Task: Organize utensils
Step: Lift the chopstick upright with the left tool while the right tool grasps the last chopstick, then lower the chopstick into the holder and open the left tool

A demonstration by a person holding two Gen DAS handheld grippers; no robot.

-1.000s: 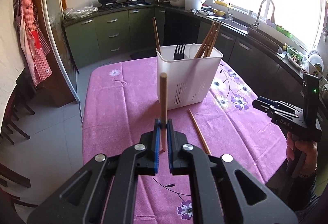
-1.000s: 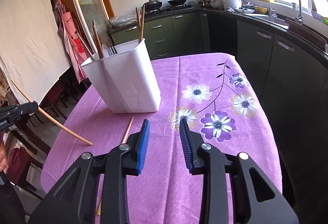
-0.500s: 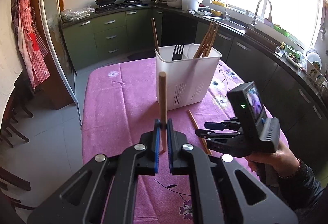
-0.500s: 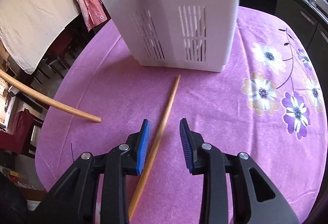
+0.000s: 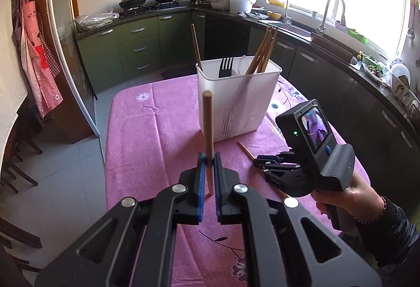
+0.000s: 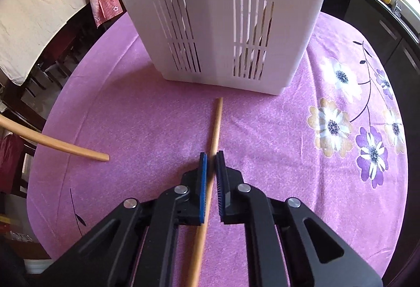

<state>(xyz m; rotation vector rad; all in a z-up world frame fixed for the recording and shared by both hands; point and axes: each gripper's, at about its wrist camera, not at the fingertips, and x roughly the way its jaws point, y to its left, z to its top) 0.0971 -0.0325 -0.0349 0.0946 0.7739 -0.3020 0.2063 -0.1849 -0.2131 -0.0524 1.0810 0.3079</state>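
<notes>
A loose chopstick (image 6: 214,129) lying on the counter (image 6: 131,113) near the white caddy (image 6: 223,11) is clamped by the right hand-held gripper (image 6: 211,158), whose jaws have just been closing, presumably for lifting. Another chopstick (image 5: 208,129) is held upright in the closed left hand-held gripper (image 5: 208,163), apparently ready for the caddy.

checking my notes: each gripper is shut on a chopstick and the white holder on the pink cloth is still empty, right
Not quite: the white holder is not empty. The left wrist view shows a black fork and several chopsticks standing in it. The rest holds: the left gripper and the right gripper are each shut on a chopstick, and the holder stands on the pink cloth.
</notes>
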